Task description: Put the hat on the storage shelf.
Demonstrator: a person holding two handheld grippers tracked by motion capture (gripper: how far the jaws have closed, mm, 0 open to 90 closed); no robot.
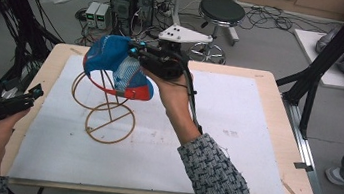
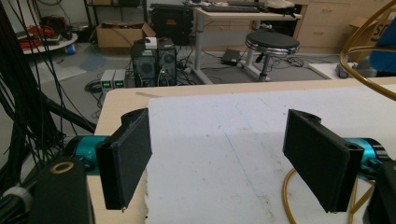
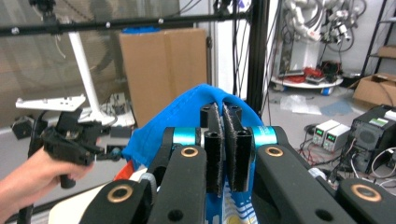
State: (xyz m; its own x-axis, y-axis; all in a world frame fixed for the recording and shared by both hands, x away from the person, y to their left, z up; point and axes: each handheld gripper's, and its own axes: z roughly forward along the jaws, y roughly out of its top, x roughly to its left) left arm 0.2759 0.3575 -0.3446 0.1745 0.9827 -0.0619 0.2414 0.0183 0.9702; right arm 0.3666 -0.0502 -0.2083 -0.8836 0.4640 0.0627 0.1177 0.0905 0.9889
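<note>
A blue sock with red trim [image 1: 114,61] hangs over the top of a gold wire stand [image 1: 109,119] on the white mat. My right gripper [image 1: 135,52] is shut on the sock's upper edge; the blue fabric [image 3: 187,112] is pinched between its black pads [image 3: 215,149]. My left gripper [image 1: 34,93] is held off the table's left edge, open, with nothing between its pads [image 2: 130,158]. Part of the gold wire stand [image 2: 359,60] and a bit of the blue sock [image 2: 385,46] show at the right of the left gripper view.
A white mat [image 1: 235,135] covers most of the wooden table [image 1: 285,142]. Behind the table are computer towers [image 1: 132,1], a black stool [image 1: 221,13] and floor cables. Black frame posts [image 1: 326,62] stand at the right, and a cable bundle [image 1: 5,9] at the left.
</note>
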